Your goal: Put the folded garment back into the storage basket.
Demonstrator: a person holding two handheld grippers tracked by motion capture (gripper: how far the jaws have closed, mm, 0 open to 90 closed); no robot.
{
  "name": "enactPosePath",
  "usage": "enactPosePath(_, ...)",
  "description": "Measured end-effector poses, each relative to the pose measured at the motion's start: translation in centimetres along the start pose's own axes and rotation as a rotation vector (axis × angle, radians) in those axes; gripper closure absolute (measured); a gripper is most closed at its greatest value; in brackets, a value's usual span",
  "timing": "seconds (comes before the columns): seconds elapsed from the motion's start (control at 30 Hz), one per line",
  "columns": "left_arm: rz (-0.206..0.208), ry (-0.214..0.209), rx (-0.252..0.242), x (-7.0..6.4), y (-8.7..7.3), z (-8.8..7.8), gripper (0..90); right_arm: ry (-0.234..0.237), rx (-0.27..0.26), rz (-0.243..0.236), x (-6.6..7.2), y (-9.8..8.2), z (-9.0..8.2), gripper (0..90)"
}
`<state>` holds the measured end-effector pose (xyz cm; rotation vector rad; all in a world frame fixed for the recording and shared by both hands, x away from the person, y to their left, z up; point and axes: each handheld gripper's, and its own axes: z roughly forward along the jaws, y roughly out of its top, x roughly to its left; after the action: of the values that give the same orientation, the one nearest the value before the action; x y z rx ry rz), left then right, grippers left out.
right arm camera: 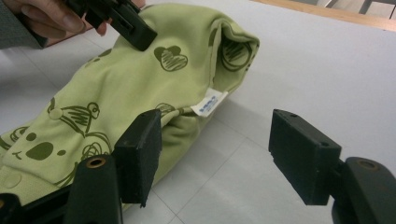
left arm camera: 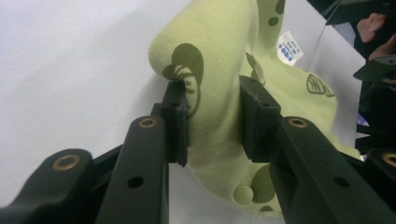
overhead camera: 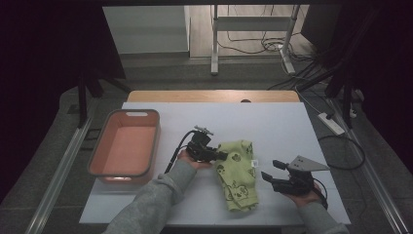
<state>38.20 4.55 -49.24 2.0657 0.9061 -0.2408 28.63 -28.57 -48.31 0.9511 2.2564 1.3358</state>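
A light green cloth (overhead camera: 236, 173) printed with dark koala and heart shapes lies bunched on the white table cover (overhead camera: 272, 126). My left gripper (overhead camera: 223, 156) meets its upper left edge. In the left gripper view its jaws (left arm camera: 215, 116) are shut on a raised fold of the cloth (left arm camera: 219, 70), with both pads pressing the fabric. My right gripper (overhead camera: 270, 169) rests just right of the cloth, low over the table. In the right gripper view it stands open (right arm camera: 219, 158), with bare table between the pads and the cloth (right arm camera: 140, 79) beside its left pad. A white label (right arm camera: 209, 103) sticks out of the cloth's edge.
A pink rectangular tub (overhead camera: 100, 146) stands at the table's left. A wooden table edge (overhead camera: 209, 96) runs along the back. Cables and metal stand legs (overhead camera: 214, 48) occupy the floor beyond. The other hand's gripper (right arm camera: 126, 23) shows at the top left of the right gripper view.
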Motion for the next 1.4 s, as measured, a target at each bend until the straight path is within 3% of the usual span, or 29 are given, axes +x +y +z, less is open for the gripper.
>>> enactPosePath(0.53,0.006,-0.013,-0.064,-0.1,0.5,-2.4,67.3,-0.018,-0.028,0.003,-0.1,0.1,-0.2,35.0)
enactPosePath(1.4,0.016,-0.029,-0.114,-0.3,0.8,-4.6,67.6,-0.04,-0.05,0.007,-0.2,0.1,-0.4,35.0)
